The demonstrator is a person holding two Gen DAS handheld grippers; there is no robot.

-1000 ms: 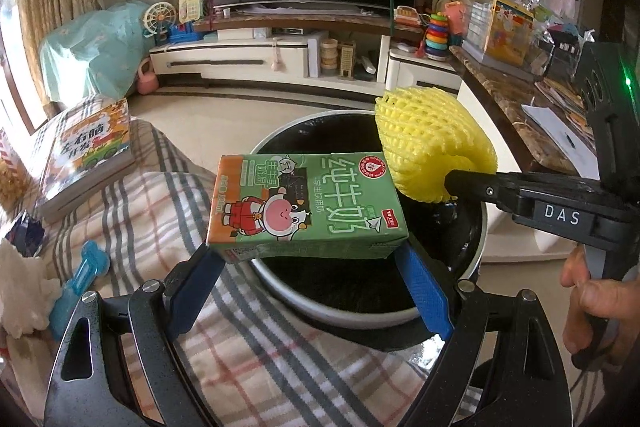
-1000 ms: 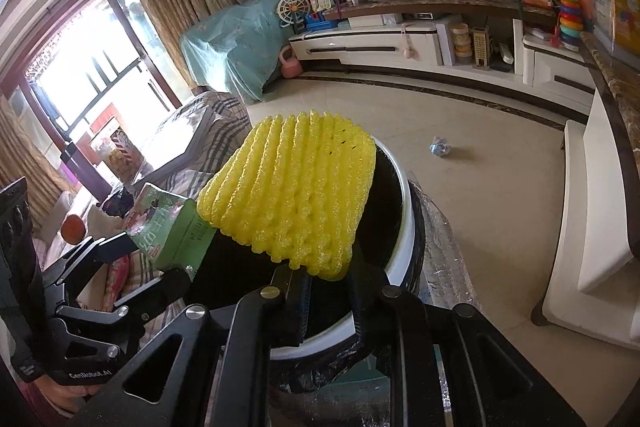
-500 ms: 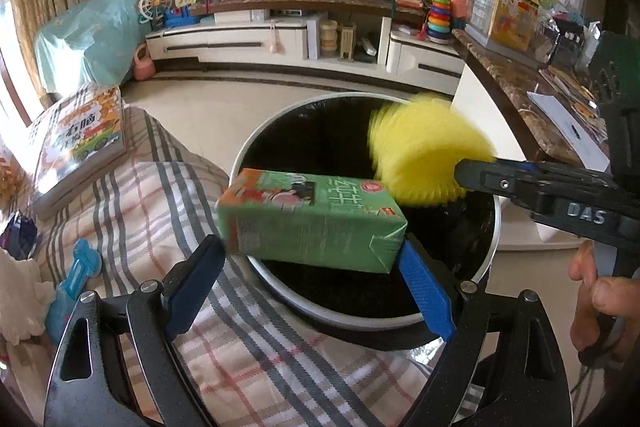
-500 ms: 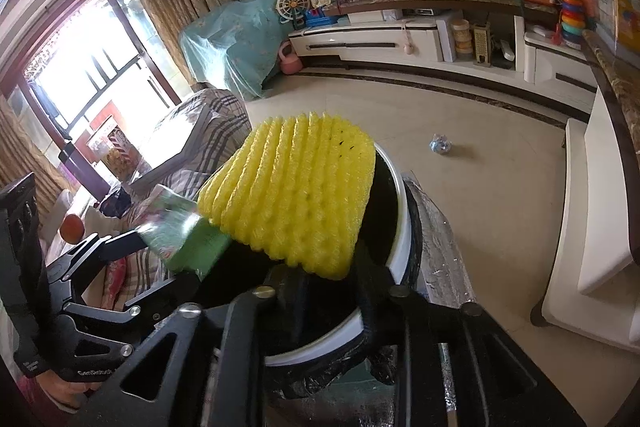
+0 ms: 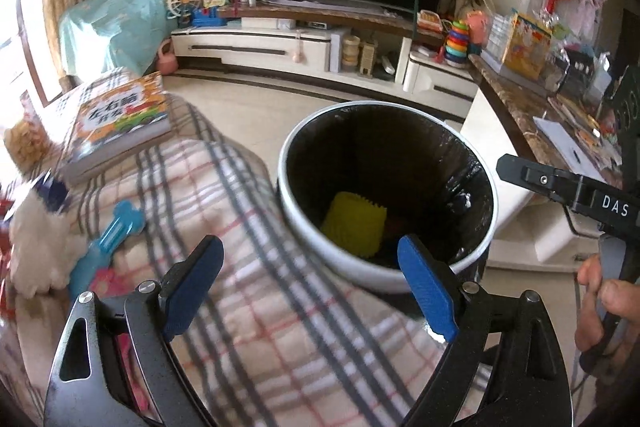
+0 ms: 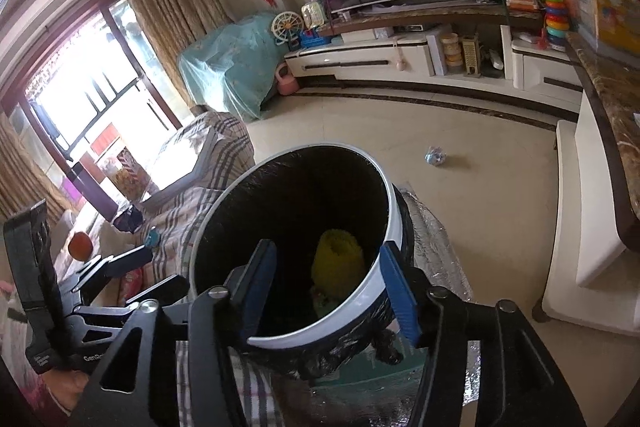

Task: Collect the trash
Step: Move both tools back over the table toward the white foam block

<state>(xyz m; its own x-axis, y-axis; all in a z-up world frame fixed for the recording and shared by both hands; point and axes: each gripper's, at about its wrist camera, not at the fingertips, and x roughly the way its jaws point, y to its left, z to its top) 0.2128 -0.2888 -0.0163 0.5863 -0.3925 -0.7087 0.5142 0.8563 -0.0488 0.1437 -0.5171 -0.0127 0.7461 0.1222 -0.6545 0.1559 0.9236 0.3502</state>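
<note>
Now we hold the left gripper and the right gripper spread wide, with nothing in them, over the trash bin. The yellow foam net lies down inside, at 6 o'clock, so it stays put.

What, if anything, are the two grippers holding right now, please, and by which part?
Nothing is held. The left gripper and right gripper are both open and bare over the bin; the yellow foam net lies inside it.

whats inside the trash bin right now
A yellow foam net lies at the bottom of the black-lined trash bin. Something dark sits beside it, too shadowed to identify; whatever lies under the net is hidden.
</note>
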